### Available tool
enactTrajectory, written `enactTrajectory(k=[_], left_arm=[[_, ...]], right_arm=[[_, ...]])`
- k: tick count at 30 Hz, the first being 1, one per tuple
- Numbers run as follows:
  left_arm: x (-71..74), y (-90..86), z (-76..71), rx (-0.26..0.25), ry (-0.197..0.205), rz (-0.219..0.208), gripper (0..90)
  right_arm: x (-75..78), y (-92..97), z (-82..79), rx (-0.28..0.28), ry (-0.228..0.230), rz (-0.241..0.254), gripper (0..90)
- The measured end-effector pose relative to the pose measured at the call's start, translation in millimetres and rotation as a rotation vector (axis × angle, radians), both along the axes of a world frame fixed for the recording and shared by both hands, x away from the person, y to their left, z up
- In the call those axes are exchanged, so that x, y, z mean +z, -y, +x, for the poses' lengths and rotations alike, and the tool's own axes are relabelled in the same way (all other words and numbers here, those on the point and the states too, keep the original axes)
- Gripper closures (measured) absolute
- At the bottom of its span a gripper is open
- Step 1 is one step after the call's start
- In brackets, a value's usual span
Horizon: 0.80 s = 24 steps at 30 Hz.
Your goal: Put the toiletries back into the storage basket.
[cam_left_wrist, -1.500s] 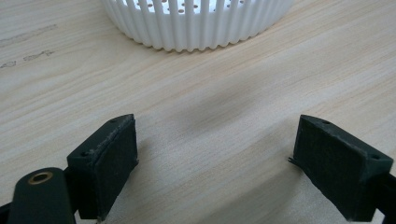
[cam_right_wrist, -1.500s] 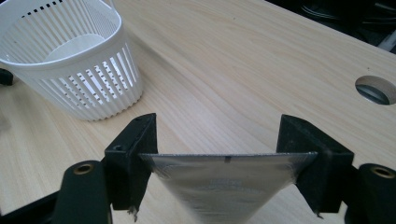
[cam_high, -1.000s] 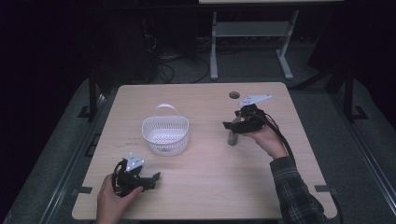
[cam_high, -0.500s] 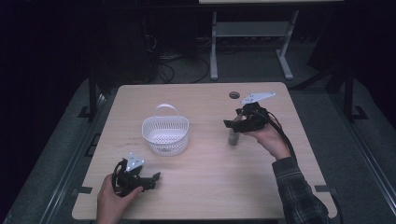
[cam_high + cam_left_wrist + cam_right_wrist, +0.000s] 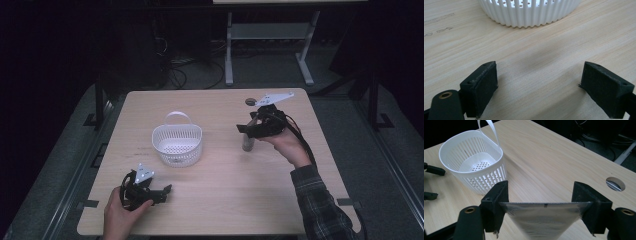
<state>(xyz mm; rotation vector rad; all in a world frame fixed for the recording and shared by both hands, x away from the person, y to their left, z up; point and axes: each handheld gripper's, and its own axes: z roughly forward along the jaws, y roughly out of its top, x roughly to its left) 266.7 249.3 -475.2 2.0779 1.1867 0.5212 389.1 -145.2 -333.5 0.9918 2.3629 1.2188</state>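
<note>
Silver foil packet pinched by its sealed top edge between your right gripper's jaws; packet hangs down below them, tapering, its lower end clear of the bench or just touching, cannot tell. Beyond those jaws, ahead and to their left: white slatted basket, upright, handle raised. To their right, a round hole in the bench top. Your left gripper: jaws spread wide, nothing between them, pads low over bare wood. Basket just ahead of those jaws, apart from them. High view: packet well right of basket.
</note>
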Motion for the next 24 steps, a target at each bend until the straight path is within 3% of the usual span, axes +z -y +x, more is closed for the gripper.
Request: enactTrajectory(k=[24], left_arm=[[0.0, -0.1, 0.1, -0.001, 0.001, 0.001, 12.6]], right_arm=[[28.1, -21.9, 2.3, 0.036, 0.029, 0.023, 29.8]])
